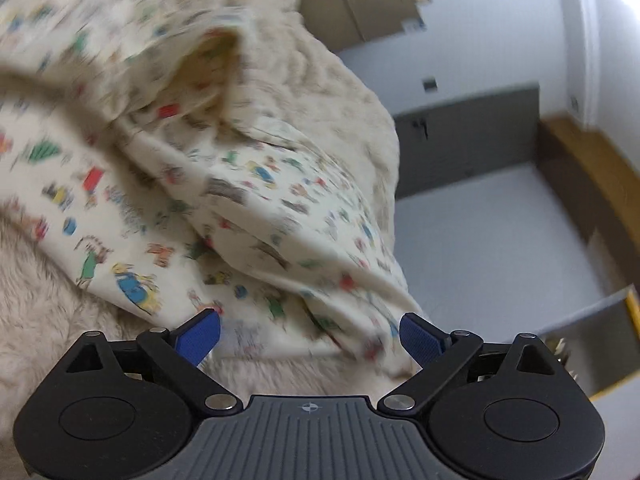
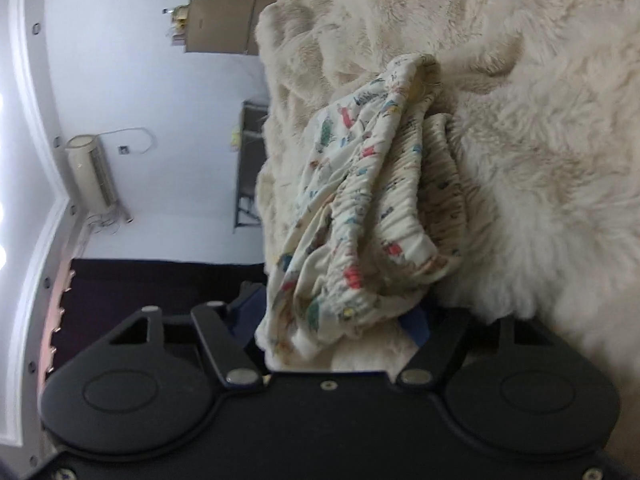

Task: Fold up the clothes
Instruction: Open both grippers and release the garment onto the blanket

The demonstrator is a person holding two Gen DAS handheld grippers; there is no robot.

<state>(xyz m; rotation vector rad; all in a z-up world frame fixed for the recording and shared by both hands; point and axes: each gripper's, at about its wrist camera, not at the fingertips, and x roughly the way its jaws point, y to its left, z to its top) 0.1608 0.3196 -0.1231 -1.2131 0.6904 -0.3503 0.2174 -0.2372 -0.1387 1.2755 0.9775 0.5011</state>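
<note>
Printed garment (image 1: pixel 168 200) lies rumpled on a furry blanket (image 1: pixel 48 320), bunched between the left gripper's (image 1: pixel 310 338) spread jaws; right gripper (image 2: pixel 340 316) jaws apart, cloth draped between.

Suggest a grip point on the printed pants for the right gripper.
Probably the gathered elastic waistband of the printed pants: its thick ridged edge lies nearest the right gripper, bunched on the furry blanket. Come straight in from the near edge, jaws astride the band.
</note>
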